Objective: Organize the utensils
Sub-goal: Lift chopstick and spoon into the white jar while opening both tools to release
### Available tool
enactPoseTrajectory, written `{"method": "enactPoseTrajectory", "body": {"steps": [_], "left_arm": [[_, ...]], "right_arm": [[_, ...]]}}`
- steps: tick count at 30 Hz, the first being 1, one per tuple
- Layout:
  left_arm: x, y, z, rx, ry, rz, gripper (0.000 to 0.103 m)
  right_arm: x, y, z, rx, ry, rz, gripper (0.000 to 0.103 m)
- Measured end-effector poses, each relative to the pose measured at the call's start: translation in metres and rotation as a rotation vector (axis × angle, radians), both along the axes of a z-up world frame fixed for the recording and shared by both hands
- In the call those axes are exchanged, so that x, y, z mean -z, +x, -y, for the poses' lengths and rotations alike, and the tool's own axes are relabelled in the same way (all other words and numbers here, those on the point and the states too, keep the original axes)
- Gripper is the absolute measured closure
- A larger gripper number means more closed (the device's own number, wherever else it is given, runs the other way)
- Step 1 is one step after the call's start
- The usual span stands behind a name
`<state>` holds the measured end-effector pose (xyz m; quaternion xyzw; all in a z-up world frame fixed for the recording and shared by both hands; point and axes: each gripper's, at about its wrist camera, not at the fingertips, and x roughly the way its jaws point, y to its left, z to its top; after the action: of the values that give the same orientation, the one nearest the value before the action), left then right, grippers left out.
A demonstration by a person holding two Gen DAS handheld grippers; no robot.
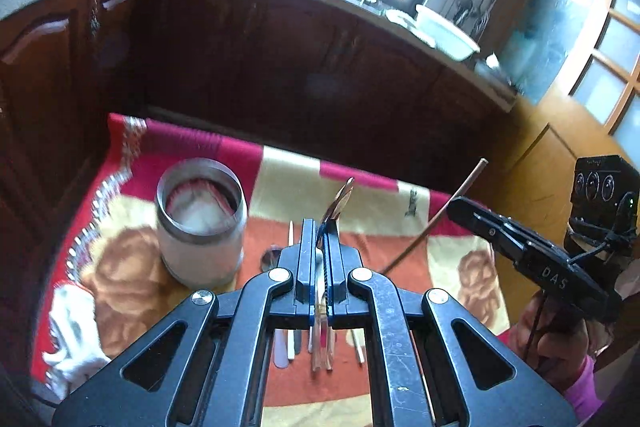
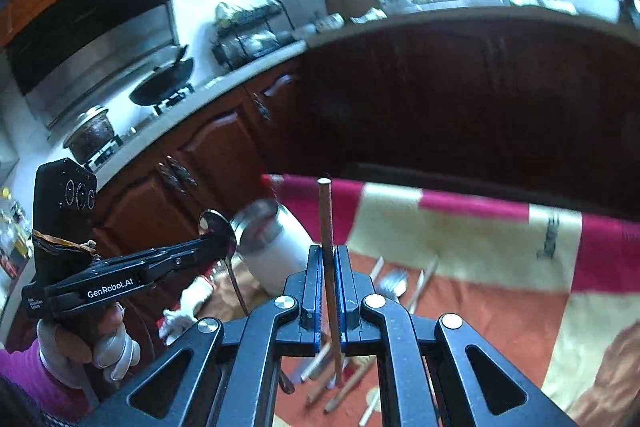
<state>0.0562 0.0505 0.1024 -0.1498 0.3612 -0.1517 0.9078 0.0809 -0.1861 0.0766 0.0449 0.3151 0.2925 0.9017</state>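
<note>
My left gripper (image 1: 319, 227) is shut on a metal spoon (image 1: 340, 201), whose bowl sticks up past the fingertips. The spoon hangs above a patterned red and cream cloth (image 1: 288, 175). A white holder with a metal rim (image 1: 200, 227) stands upright on the cloth, left of that gripper. Several utensils (image 1: 320, 347) lie on the cloth beneath it. My right gripper (image 2: 329, 250) is shut on a brown chopstick (image 2: 325, 211) that points up and away. In the right wrist view, the left gripper (image 2: 222, 241) with its spoon (image 2: 218, 225) hovers beside the holder (image 2: 276, 243). Loose chopsticks (image 2: 332, 383) lie below.
A white rag (image 1: 76, 331) lies at the cloth's left edge. Dark wooden cabinets (image 1: 280, 59) run behind the cloth under a counter with a white basin (image 1: 448, 31) and a tap. A wok (image 2: 164, 83) sits on the stove far left. Gloved hands hold both grippers.
</note>
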Motion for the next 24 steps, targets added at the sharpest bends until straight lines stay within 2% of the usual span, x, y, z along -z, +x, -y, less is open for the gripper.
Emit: {"method": "enactPoseTrajectory", "body": {"steps": [6,11,14,20,24], "left_arm": [[-0.051,0.011,-0.034,-0.096,0.024,0.097,0.101],[-0.067,0.030,-0.054,-0.191,0.080,0.150,0.101],[-0.065,0.045,-0.065,-0.232,0.110,0.162,0.101],[-0.047,0.068,-0.080,-0.268,0.139,0.149,0.101],[-0.025,0.077,-0.082,-0.266,0.156,0.107,0.101]], "right_arm": [[-0.063,0.007,-0.030,-0.047,0.017,0.124,0.098],[-0.099,0.020,-0.063,-0.077,0.020,0.202,0.098],[-0.108,0.030,-0.081,-0.087,0.020,0.215,0.098],[-0.102,0.046,-0.105,-0.110,0.045,0.188,0.098],[-0.084,0.052,-0.119,-0.132,0.026,0.156,0.098]]}}
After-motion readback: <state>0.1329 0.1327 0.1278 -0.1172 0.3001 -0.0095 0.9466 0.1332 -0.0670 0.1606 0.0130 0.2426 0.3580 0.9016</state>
